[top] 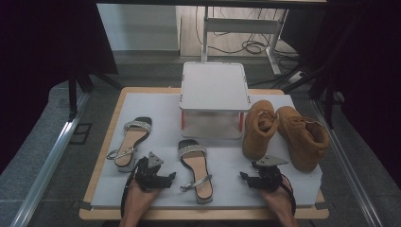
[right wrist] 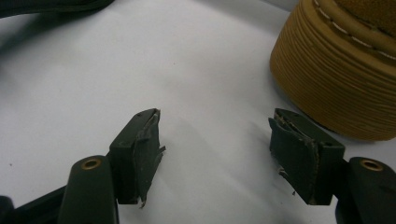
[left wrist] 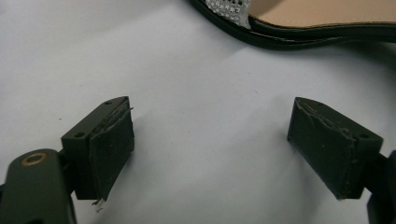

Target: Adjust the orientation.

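Near sandal [left wrist: 299,21]: the left gripper view's top edge is cutting it off, leaving just a strip of sole and sparkly strap showing.
Left boot [right wrist: 341,65]: the right gripper view's top and right edges are cropping it, so just its ribbed sole and a bit of stitched upper are showing.
Forearms: the high view's bottom edge is cutting them off.
Left tool [top: 171,177]: its jaws are looking too small and dark in the high view to read.
White box [top: 215,97]: its lid is hiding whatever is lying inside.
Bench [top: 101,215]: the grey mat is covering most of its top.
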Action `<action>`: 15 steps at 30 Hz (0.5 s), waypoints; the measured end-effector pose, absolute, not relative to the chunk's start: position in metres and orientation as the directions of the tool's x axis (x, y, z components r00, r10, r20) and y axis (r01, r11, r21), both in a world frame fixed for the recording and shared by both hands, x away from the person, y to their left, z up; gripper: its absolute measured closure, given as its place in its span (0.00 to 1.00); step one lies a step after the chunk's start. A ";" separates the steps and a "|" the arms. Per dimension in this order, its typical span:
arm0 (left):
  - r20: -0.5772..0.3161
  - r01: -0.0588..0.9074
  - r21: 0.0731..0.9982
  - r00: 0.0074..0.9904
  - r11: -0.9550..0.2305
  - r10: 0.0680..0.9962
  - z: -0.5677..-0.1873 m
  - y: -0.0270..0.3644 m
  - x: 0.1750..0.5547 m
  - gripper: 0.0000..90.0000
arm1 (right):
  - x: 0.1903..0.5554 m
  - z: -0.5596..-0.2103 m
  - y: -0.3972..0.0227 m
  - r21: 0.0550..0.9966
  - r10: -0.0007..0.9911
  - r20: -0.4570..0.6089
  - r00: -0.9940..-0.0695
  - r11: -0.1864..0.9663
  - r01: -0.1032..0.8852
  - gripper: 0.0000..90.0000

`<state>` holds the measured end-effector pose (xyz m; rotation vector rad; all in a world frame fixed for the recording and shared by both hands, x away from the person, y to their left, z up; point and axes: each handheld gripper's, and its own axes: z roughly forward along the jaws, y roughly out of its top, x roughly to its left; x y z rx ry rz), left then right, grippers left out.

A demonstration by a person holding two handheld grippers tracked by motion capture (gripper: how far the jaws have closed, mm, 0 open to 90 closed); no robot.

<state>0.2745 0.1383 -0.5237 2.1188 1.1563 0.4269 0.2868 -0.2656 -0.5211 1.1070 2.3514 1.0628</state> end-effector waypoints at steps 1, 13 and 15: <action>-0.033 0.609 0.698 0.552 -0.376 0.833 -0.523 0.138 0.274 0.18 | 0.287 -0.521 -0.266 0.745 0.767 0.016 -0.642 0.419 0.519 0.36; -0.034 0.570 0.718 0.602 -0.399 0.798 -0.518 0.129 0.271 0.62 | 0.287 -0.521 -0.266 0.746 0.767 0.019 -0.642 0.417 0.519 0.36; -0.054 0.559 0.733 0.615 -0.387 0.786 -0.516 0.127 0.271 0.70 | 0.287 -0.521 -0.266 0.746 0.767 0.019 -0.641 0.416 0.520 0.36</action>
